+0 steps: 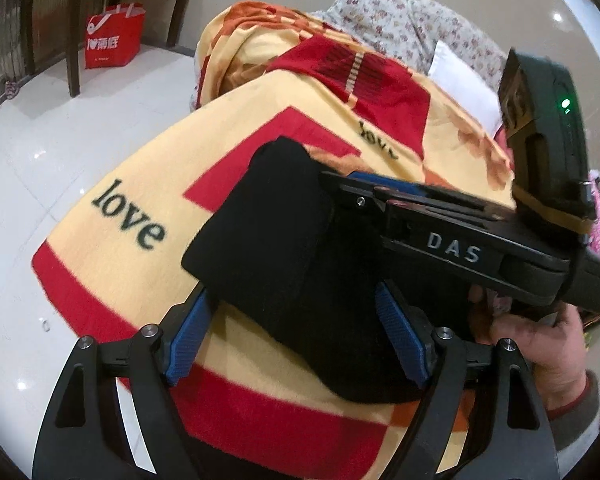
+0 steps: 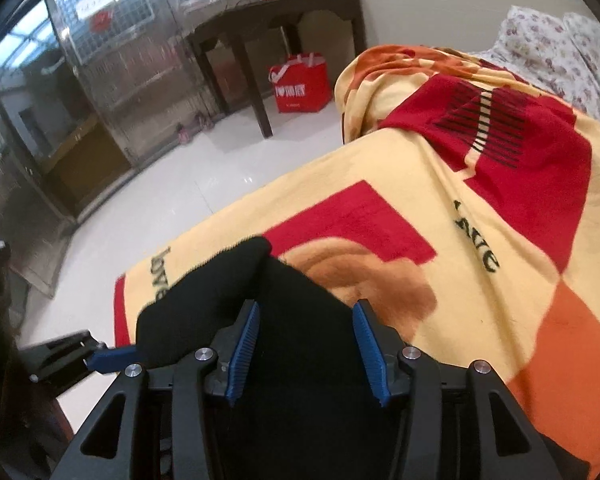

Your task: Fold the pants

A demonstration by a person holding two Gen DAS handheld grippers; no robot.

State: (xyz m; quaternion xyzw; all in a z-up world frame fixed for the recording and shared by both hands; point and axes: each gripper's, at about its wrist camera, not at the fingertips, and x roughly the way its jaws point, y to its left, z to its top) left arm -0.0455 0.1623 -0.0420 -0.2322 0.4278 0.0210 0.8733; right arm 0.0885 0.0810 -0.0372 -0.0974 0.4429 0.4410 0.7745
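Black pants (image 1: 284, 240) on a "love" blanket (image 1: 132, 216) — white tiled floor (image 1: 60, 152) beside; both tools spread wide.

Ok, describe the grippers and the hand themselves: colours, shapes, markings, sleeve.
Both are black linkage frames with silver pivot bolts and ribbed blue pads. The right gripper has white "DAS" lettering, a green light and tan tape on its body. The left gripper matches it. The right hand is bare, with a grey cuff edged in red.

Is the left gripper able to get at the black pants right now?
Probably yes: the left gripper is open, with the folded black pants lying between its pads on the blanket. The right gripper crosses above, farther along.
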